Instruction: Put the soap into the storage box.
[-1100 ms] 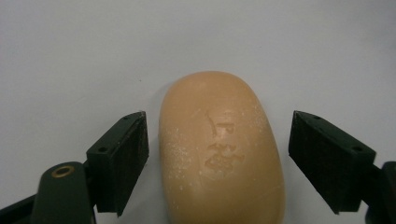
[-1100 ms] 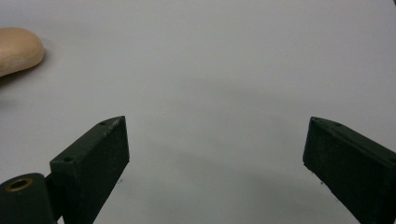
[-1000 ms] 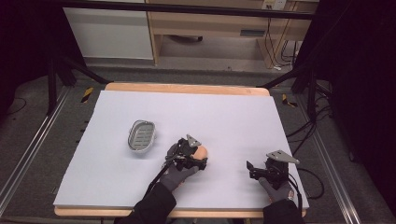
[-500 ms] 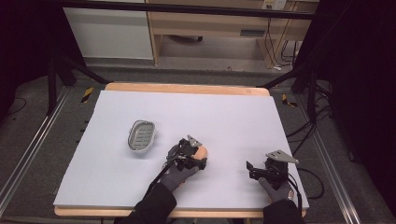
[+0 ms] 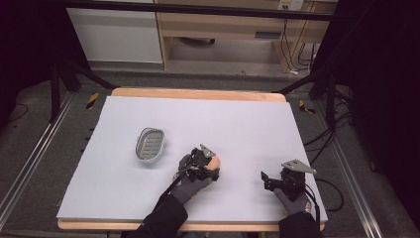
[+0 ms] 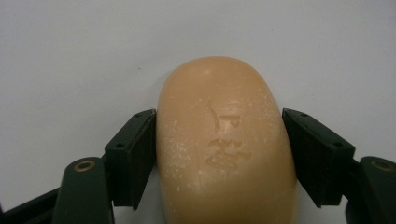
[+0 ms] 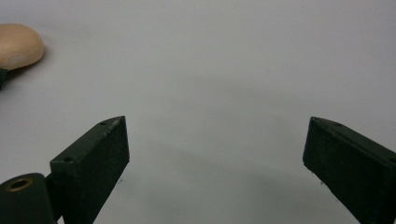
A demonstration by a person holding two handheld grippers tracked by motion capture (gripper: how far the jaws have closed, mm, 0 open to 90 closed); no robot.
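Tan soap point(image 6: 226, 144) lies on the desk point(image 5: 247, 124), right of the soap dish point(image 5: 149, 144), exactly as a second ago. Left gripper point(image 6: 219, 158) has both pads against its sides, apparently clamped for lifting. Right gripper point(image 7: 215, 163) rests farther right, wide open, empty.

White-topped table point(image 5: 247, 124), soap dish point(image 5: 149, 144), soap bar point(image 5: 214, 161)

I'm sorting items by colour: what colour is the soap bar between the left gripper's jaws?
Pale orange-tan soap bar, clearest in the left gripper view.
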